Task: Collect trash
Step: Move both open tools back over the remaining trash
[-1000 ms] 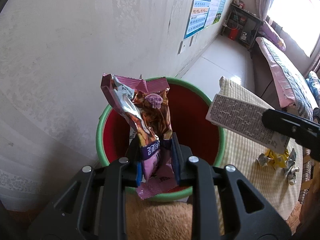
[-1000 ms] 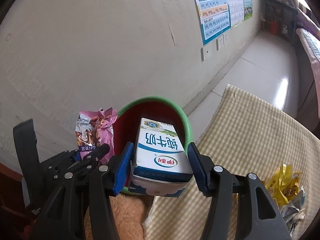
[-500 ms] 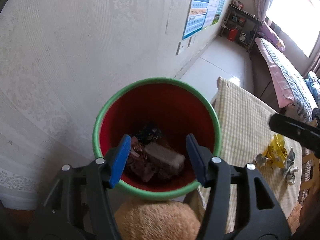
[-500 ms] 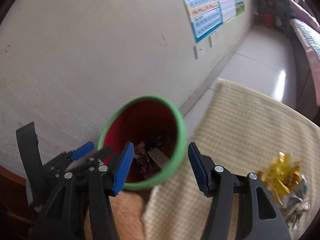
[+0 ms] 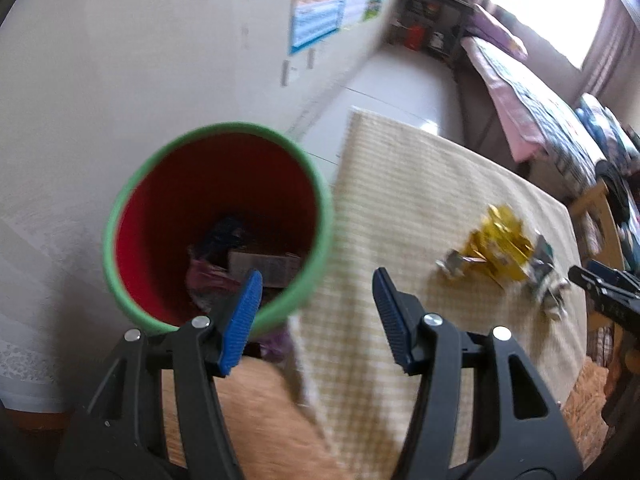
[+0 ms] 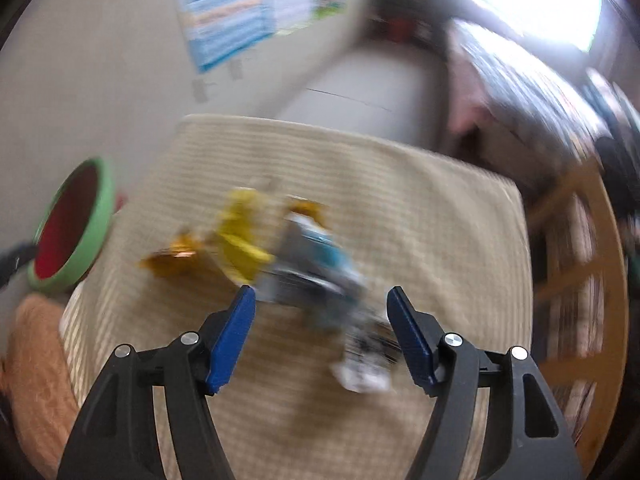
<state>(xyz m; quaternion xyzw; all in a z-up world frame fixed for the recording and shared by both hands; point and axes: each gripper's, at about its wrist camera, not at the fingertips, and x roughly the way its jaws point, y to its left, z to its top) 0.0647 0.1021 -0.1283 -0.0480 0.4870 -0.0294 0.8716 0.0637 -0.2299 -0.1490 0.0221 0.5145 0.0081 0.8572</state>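
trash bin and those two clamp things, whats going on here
A person is clearing trash off a checked tablecloth with a handheld gripper in each hand. The red bin with the green rim already holds a carton and wrappers. Both grippers are empty: the left gripper is open near the bin, and the right gripper, jaws opening, points at the pile of yellow and blue wrappers left on the table.

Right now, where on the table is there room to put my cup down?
The far half of the checked cloth is bare, and so is the strip between the bin and the wrappers. It's crowded at the wrappers, by the right gripper.
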